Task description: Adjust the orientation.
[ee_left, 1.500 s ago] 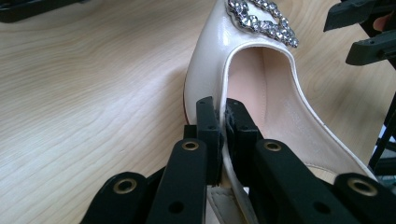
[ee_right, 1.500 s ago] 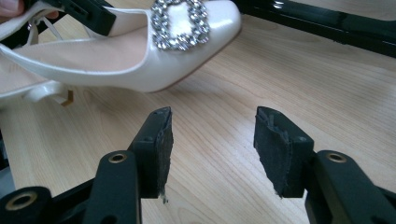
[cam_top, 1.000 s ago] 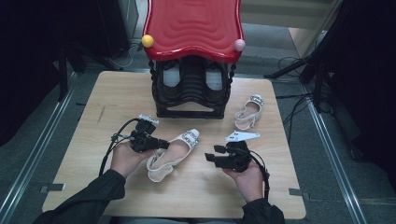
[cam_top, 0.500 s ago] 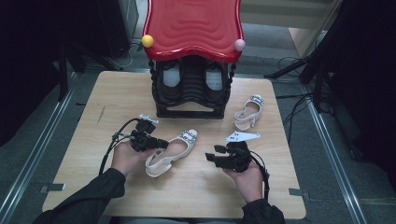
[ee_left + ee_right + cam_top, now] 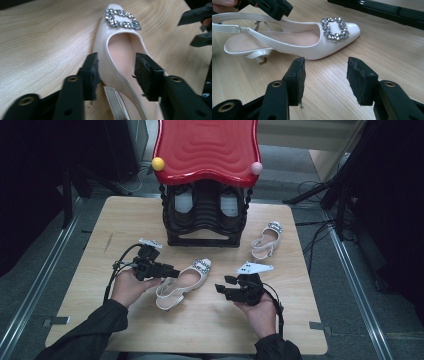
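1. A pale wooden bench [image 5: 90, 255] sits in a dark room, with a black shoe rack [image 5: 205, 215] under a red wavy top [image 5: 207, 147] at its far edge
2. My left hand-held gripper [image 5: 172, 271] has just been opening its jaws; in the left gripper view they straddle the near shoe's side wall with a gap at each pad, so I read it as released, not gripped
3. The near shoe [image 5: 117, 50] rests on the bench right at that gripper, its long axis running from the heel strap by my left hand to the jewelled buckle [image 5: 202, 265] pointing toward the rack
4. My right hand-held gripper [image 5: 220, 289] is open and empty, just right of the shoe; the left is nearer
5. A second shoe [image 5: 265, 240] lies well apart, by the rack's right
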The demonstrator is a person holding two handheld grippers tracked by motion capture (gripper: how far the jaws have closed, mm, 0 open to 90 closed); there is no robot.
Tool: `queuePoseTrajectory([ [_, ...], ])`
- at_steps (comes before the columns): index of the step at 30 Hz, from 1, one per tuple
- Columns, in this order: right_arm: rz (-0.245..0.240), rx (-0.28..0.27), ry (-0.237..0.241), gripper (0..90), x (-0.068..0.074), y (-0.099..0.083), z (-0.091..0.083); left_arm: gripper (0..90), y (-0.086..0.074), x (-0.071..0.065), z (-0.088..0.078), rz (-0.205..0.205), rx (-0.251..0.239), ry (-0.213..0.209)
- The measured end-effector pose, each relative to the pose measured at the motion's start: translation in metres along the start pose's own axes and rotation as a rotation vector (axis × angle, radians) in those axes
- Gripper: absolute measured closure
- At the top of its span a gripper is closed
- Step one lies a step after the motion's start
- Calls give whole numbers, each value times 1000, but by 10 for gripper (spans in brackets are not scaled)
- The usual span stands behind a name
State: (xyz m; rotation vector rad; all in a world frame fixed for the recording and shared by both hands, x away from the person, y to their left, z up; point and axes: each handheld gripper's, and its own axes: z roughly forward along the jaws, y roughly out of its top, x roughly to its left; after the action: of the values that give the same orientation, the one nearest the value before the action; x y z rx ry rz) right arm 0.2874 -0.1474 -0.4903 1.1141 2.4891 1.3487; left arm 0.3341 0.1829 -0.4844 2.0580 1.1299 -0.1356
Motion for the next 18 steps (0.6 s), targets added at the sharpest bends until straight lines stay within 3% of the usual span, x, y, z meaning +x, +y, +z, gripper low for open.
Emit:
queuePoseTrajectory([
  [7,1,-10,0,544,3,1,8,418,-5,-1,-18,39,3,22],
  [11,12,-27,0,579,3,-1,10,392,-8,3,-29,28,-27,10],
  [16,33,-34,-3,695,4,-2,15,379,-11,9,-40,21,-48,21],
  [18,21,-30,-15,739,6,-3,17,378,-13,10,-44,18,-56,21],
])
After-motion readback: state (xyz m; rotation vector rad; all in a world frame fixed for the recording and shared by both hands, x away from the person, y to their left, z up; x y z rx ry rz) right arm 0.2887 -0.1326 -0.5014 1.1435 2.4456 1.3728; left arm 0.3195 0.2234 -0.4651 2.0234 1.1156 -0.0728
